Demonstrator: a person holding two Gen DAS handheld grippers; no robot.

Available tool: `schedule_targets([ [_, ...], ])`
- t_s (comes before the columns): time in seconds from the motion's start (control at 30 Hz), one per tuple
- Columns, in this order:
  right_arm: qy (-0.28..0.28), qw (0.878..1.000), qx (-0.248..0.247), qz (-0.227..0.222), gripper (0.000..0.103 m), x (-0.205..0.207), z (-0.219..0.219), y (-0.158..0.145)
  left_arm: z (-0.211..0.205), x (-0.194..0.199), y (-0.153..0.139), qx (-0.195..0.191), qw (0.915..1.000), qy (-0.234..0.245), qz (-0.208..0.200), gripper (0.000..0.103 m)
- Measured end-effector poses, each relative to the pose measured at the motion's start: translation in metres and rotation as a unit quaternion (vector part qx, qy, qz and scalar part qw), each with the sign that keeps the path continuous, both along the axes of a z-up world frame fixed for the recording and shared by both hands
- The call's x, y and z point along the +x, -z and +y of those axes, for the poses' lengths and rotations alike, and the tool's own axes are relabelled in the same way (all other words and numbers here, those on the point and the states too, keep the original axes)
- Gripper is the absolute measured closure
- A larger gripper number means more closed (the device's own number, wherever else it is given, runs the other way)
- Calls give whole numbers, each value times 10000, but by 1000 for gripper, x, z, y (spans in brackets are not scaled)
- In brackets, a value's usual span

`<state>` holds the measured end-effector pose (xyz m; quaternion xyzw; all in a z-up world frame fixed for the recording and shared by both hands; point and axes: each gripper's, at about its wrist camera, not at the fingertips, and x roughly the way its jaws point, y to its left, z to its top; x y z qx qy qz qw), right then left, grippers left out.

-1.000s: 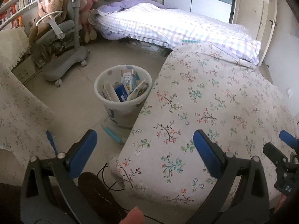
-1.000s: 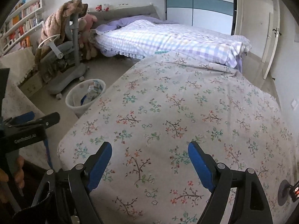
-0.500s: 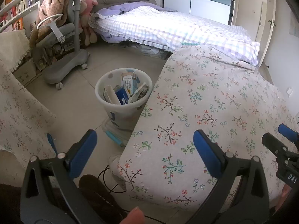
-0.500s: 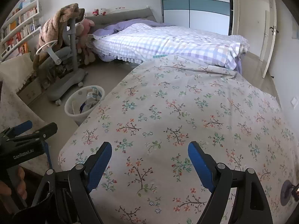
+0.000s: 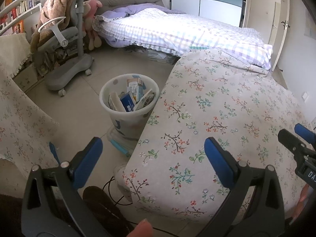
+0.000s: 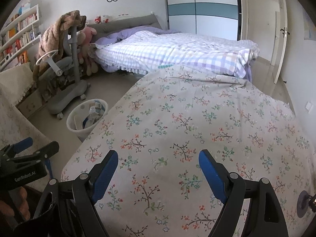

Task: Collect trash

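Observation:
A white waste bin [image 5: 129, 106] stands on the floor beside the floral-covered table [image 5: 227, 118]; it holds several boxes and cartons [image 5: 130, 98]. The bin also shows in the right wrist view [image 6: 86, 118], left of the table [image 6: 197, 128]. My left gripper [image 5: 152, 158] is open and empty, above the table's left edge, short of the bin. My right gripper [image 6: 158, 169] is open and empty over the tablecloth. No loose trash shows on the tablecloth.
A grey wheeled chair [image 5: 69, 59] draped with a brown blanket stands left of the bin. A bed [image 5: 177, 31] with a checked quilt lies behind. A plastic box [image 5: 120, 144] sits under the bin. A floral cloth [image 5: 19, 128] hangs at left. A black cable [image 5: 110, 189] lies on the floor.
Both grippers have risen and tilted up a little, so the room's far wall shows more. Both stay open and empty. The bin has not moved.

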<state>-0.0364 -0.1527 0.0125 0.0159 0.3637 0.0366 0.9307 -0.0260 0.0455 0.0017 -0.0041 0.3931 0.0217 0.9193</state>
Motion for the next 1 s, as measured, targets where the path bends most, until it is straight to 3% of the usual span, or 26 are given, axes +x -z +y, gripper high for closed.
schedule_targets([
  [1.0, 3, 10000, 20, -40, 18, 1, 0, -2, -3, 0, -1, 24, 10000, -12, -55, 1],
])
